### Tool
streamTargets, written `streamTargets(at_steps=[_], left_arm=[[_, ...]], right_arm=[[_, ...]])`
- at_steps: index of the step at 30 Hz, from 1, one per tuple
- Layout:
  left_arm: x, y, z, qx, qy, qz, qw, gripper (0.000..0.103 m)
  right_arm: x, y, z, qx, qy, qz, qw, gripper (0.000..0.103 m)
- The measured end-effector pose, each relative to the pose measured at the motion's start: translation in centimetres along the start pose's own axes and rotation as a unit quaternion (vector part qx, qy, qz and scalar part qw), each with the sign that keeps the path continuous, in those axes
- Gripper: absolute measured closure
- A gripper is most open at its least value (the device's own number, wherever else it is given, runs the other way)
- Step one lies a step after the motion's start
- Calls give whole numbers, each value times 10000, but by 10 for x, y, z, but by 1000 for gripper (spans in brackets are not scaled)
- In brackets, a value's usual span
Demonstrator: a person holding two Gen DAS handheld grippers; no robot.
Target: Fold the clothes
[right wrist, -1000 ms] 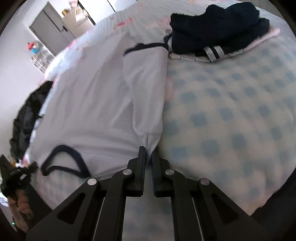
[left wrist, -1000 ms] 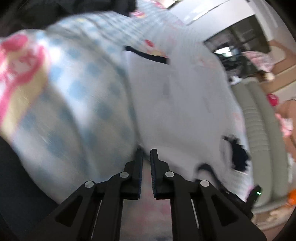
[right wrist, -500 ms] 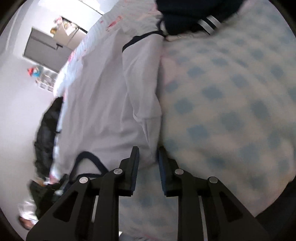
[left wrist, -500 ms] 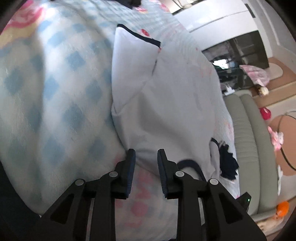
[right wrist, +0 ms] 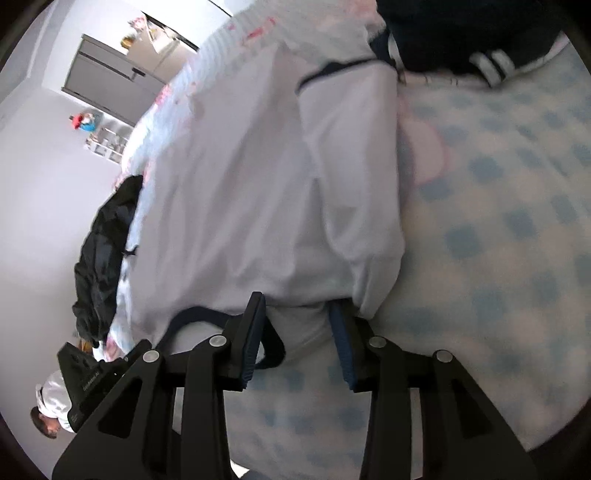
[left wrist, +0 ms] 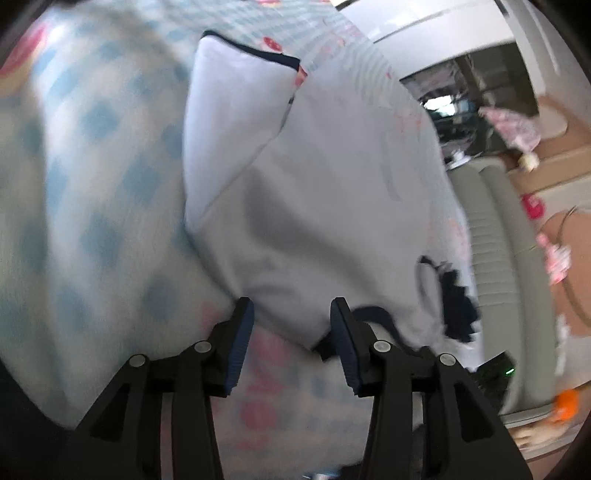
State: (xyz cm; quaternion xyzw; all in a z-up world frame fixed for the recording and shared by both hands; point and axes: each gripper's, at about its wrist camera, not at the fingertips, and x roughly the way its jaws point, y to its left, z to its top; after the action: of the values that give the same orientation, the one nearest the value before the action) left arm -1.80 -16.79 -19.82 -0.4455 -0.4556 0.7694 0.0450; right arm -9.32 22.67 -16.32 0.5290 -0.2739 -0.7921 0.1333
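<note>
- So, the white shirt [left wrist: 325,192] lies spread on the checked blanket [left wrist: 92,192], with one sleeve [right wrist: 351,155] folded in along the body; its navy cuff points toward the far end.
- The left gripper [left wrist: 291,332] sits at the shirt's near edge, jaws wide apart, cloth between them but not pinched.
- The right gripper [right wrist: 297,325] is at the same near edge beside the navy collar [right wrist: 195,315], jaws likewise spread and holding nothing.
- Done, as I judge it: one side fold, and the cloth let go.
- Left: apparently the other sleeve, then the lengthwise fold; the far side of the shirt is too blurred to say whether it is already tucked.
- A dark pile [right wrist: 472,33] at the far end of the blanket may be finished clothes, and a black garment [right wrist: 103,254] lies off to the side, possibly waiting.
</note>
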Motion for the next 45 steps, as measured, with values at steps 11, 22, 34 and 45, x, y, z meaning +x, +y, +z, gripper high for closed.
streamTargets(at_steps=[11,22,34,45], left_arm=[[4,7,2,-585,-358,-406,9968,60],[16,20,-11,-552,-223,-393,9975,61],[13,-18,-8,447,-831,382,9948,66],[-1,-38,-12,1129,-1026,1132,9818,96]], right_arm=[[-29,-15,-14,420,-269,35,9987,65],[-4,-17,-12,-193,463,106,9987,64],[-2,6,6,-292,-108,628,9975,83],[6,27,5,-1000,-350,-323,9938,94]])
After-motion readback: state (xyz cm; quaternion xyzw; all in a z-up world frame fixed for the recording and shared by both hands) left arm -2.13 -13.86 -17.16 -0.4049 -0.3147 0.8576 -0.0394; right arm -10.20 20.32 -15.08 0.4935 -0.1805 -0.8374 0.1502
